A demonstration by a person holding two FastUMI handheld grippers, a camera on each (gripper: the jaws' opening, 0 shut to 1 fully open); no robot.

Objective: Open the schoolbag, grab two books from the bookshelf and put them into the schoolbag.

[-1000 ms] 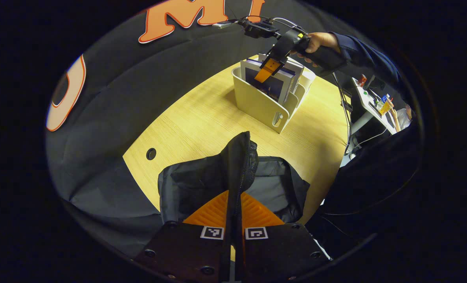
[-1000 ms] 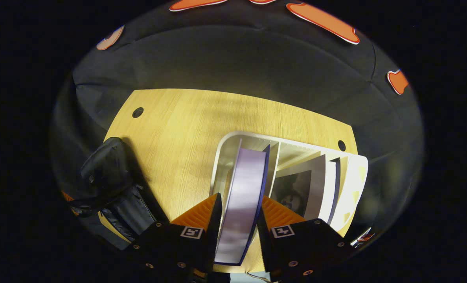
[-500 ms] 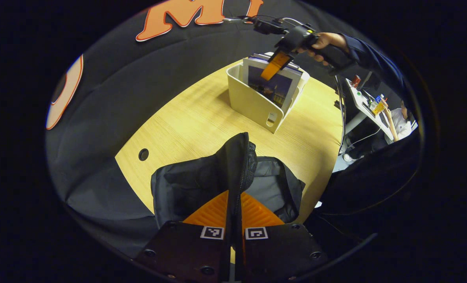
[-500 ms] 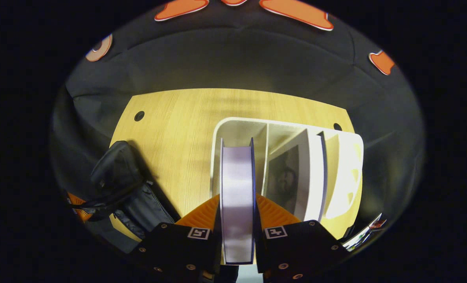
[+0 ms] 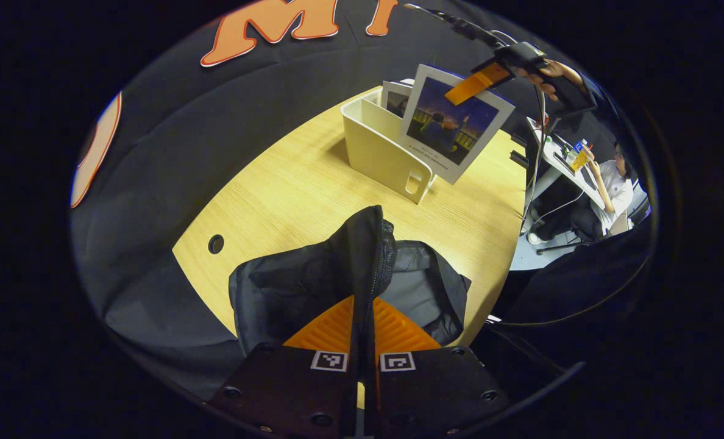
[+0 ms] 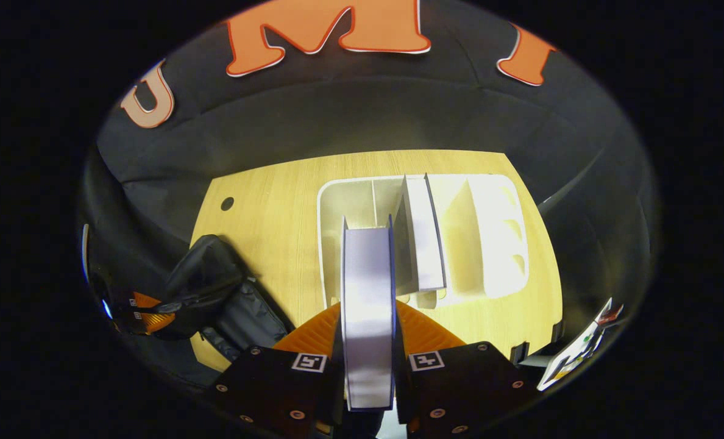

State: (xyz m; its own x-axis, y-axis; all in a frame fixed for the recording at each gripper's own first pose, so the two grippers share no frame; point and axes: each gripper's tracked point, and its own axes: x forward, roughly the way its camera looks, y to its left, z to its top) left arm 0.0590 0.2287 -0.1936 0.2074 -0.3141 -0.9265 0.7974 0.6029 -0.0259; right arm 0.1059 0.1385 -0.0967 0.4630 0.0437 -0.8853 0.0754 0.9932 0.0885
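Observation:
The black schoolbag [image 5: 301, 286] lies on the wooden table [image 5: 289, 189] in the left gripper view. My left gripper [image 5: 363, 305] is shut on its raised zipper flap [image 5: 371, 244]. My right gripper [image 6: 368, 311] is shut on a book [image 6: 368, 286], seen edge-on above the white bookshelf [image 6: 496, 244]. The left gripper view shows that book [image 5: 450, 125] tilted in the air beside the bookshelf [image 5: 377, 152], under the right gripper [image 5: 478, 82]. A second book [image 6: 426, 238] stands in a middle slot. The schoolbag [image 6: 216, 286] and left gripper [image 6: 149, 311] sit at lower left.
The table has a cable hole [image 5: 216, 244] near its left edge and another [image 6: 227, 203] in the right gripper view. Beyond the table's right edge a person [image 5: 612, 183] sits at a cluttered desk [image 5: 566, 161]. Cables hang from the right gripper.
My right gripper has lifted the book up out of the bookshelf slot and clear of it. My left gripper still holds the schoolbag flap in the same place.

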